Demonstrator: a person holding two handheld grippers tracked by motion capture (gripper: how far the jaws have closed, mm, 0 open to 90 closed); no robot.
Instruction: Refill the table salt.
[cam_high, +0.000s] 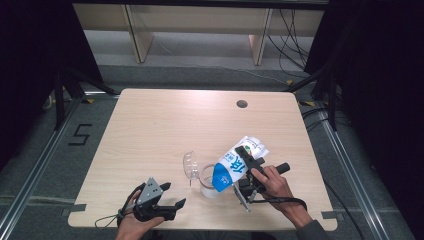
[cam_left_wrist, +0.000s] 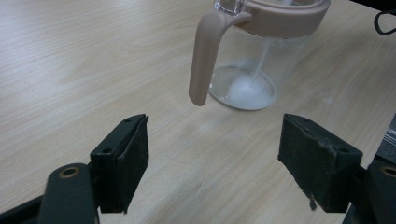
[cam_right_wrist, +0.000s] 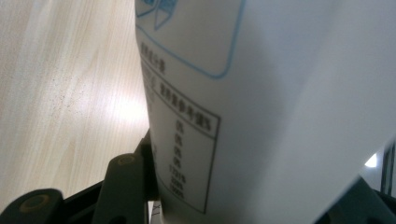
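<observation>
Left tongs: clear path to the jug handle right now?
Probably yes. The left tongs are open and point at the jug; its handle hangs on their side, with bare table between. The right tongs hold the bag tipped above the jug, off the handle side.

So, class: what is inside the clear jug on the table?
White powder lies on the bottom of the clear jug, fed by a thin stream falling from above. The pink rim hides the jug's mouth.
</observation>
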